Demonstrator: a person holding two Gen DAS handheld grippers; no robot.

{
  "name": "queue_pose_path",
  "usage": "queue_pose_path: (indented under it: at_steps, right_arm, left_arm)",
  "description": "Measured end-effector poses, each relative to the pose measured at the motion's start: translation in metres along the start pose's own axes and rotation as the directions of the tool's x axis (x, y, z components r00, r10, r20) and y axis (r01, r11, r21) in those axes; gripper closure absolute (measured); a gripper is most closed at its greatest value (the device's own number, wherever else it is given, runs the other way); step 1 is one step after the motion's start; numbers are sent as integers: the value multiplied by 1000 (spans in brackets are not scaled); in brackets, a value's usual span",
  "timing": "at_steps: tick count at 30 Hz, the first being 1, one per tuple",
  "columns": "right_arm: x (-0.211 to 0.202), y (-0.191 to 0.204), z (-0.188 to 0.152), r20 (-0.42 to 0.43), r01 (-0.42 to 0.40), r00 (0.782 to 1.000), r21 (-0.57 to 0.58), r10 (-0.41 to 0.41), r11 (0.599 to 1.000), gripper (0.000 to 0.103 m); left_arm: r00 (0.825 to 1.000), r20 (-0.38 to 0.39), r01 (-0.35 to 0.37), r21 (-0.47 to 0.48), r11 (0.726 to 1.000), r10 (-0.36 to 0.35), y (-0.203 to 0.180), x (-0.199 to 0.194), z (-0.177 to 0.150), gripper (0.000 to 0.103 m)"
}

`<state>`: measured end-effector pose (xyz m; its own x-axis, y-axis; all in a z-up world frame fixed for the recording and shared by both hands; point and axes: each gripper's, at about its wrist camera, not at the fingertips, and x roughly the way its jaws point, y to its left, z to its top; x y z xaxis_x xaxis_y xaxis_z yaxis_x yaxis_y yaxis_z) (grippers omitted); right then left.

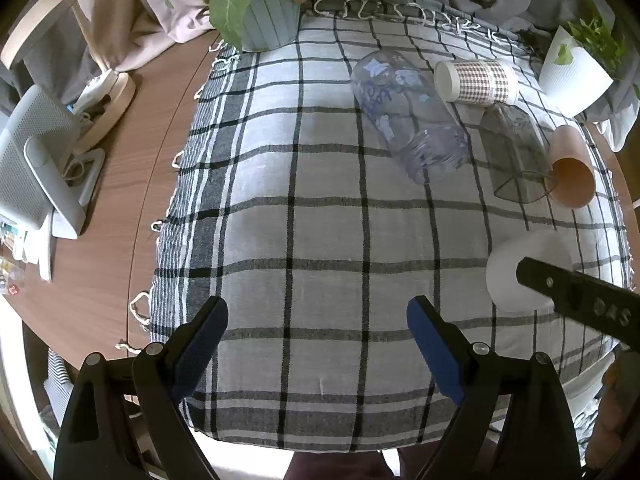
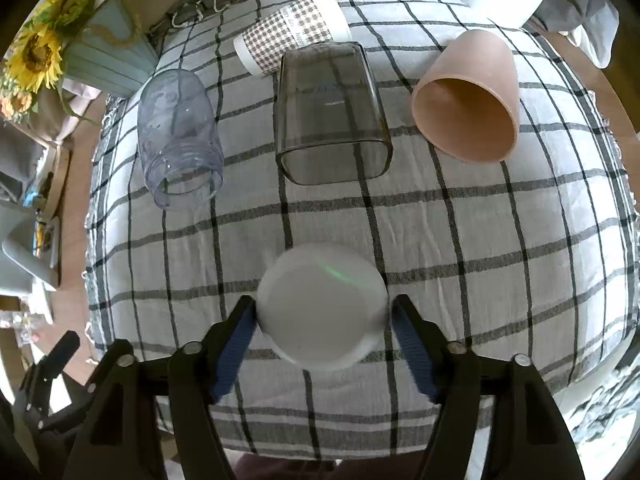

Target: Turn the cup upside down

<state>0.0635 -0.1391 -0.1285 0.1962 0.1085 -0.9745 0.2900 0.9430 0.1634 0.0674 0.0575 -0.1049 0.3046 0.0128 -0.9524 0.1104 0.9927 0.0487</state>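
On the checked cloth [image 2: 440,240] the white cup [image 2: 322,312] sits between the right gripper [image 2: 322,316] pads, which look closed on its sides — light, stiff, likely slippery. The left gripper [image 1: 316,320] hangs wide open, empty.

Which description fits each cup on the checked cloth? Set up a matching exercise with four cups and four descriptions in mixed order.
Things
1. white cup
2. pink cup
3. smoky glass tumbler
4. checked paper cup

Descriptions
A. see-through, square mouth
B. between the right gripper fingers
C. lies farthest back
D. on its side at the right

Pairs: 1-B, 2-D, 3-A, 4-C
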Motion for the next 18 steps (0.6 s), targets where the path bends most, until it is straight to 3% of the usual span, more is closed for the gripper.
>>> queue_pose_path:
  at_steps: [10, 18]
  right_arm:
    - [-54, -15, -31, 124, 0, 992, -20, 3, 1000, 14]
    - [-91, -36, -53, 233, 7, 973, -11, -5, 1000, 11]
  left_arm:
    - [995, 95, -31, 8, 999, 30, -22, -34, -10, 9]
    - [974, 210, -83, -24, 996, 87, -33, -70, -25, 5]
